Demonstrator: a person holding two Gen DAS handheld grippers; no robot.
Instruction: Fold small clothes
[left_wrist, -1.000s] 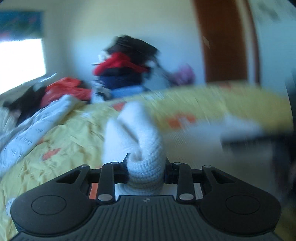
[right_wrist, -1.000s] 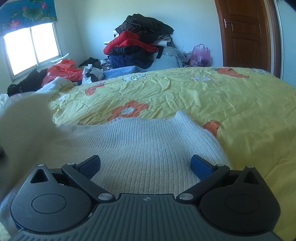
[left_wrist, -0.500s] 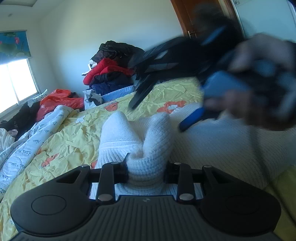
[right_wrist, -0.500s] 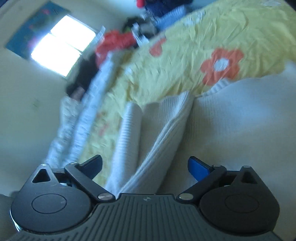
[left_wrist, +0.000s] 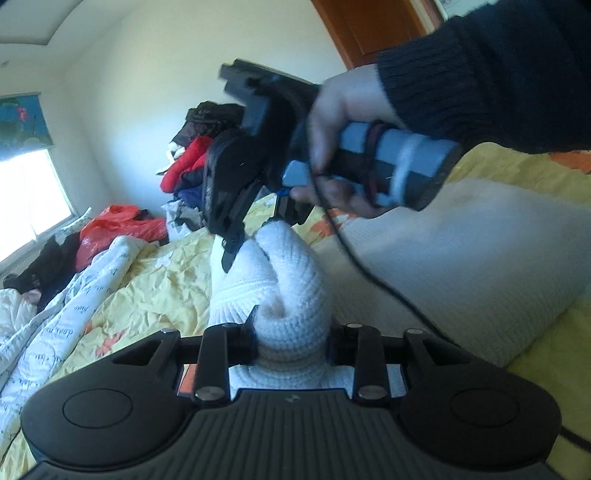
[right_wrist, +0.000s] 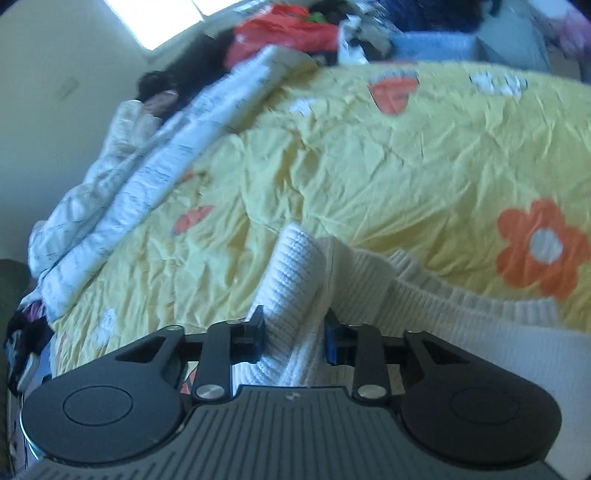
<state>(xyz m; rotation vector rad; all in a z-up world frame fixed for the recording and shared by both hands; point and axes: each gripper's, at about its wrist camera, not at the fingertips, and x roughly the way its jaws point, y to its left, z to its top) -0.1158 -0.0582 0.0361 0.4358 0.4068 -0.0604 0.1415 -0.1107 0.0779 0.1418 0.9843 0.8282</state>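
Both grippers clamp white sweater (left_wrist: 461, 266) on yellow sheet (right_wrist: 388, 155). Left gripper (left_wrist: 291, 338): bunched knit wedged between fingers. Right gripper (right_wrist: 295, 338): narrow on ribbed fold, likely sleeve; rest spreads right of fingers.

One white knitted sweater (left_wrist: 461, 266) lies on one yellow bedsheet (right_wrist: 369, 166). Two grippers grip it: the left gripper (left_wrist: 291, 334) at six o'clock, the right gripper (left_wrist: 255, 225) at twelve o'clock from it. One hand (left_wrist: 343, 122) shows. One whole orange flower (right_wrist: 543, 247) is printed at three o'clock, one white quilt (right_wrist: 147, 177) lies at ten o'clock, one door (left_wrist: 373, 26) at one o'clock.
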